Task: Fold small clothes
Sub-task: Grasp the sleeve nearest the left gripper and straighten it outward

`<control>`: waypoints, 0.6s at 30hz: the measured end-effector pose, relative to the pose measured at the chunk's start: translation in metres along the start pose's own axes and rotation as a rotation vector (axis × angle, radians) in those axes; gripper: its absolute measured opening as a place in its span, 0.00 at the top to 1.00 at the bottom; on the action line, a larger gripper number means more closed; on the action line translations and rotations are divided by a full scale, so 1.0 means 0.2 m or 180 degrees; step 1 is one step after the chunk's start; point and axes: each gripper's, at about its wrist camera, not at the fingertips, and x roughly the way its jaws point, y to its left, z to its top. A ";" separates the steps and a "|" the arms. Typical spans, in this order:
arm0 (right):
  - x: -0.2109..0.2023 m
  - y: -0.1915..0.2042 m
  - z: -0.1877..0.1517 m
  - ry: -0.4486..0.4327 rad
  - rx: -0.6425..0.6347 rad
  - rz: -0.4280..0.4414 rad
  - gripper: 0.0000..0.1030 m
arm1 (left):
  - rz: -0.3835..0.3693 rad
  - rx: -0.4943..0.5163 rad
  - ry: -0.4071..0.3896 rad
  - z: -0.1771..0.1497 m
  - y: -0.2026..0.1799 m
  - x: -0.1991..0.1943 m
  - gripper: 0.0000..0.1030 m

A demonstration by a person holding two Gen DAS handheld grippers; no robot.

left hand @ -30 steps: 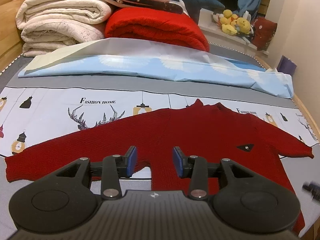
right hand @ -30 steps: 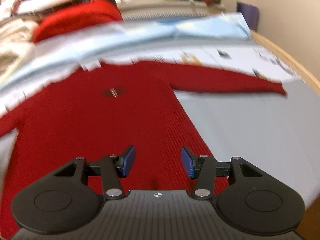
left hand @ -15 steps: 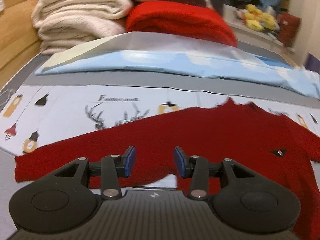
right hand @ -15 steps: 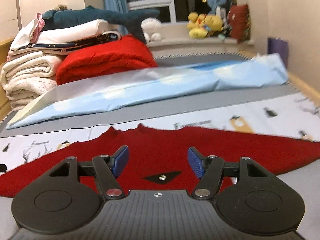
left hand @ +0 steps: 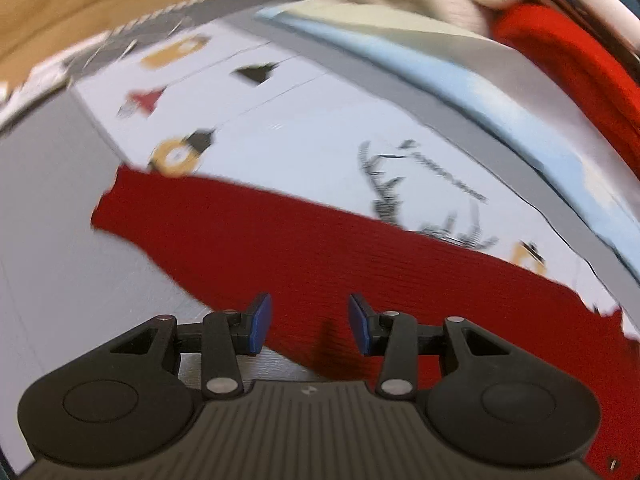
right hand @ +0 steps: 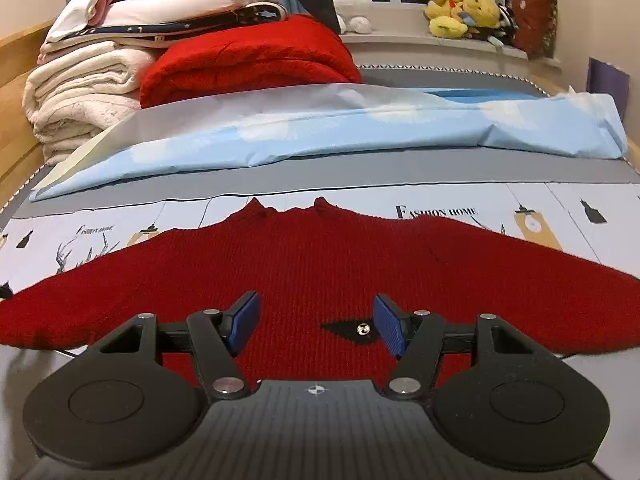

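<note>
The red sweater (right hand: 320, 264) lies flat and unfolded on the printed sheet (right hand: 560, 208), sleeves spread to both sides. The left gripper (left hand: 306, 326) hangs over the sweater's left sleeve, jaws apart and empty. The right gripper (right hand: 316, 326) hangs over the sweater's chest near its black patch (right hand: 352, 330), jaws likewise apart and empty

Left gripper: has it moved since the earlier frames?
Yes. The left gripper has swung left along the red sweater: it now sits over the sleeve, whose cuff appears closer.
</note>
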 end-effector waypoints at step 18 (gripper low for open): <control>0.19 -0.19 0.04 0.0268 0.0303 -0.0104 0.38 | 0.0476 -0.0667 -0.0252 0.00 0.04 0.13 0.87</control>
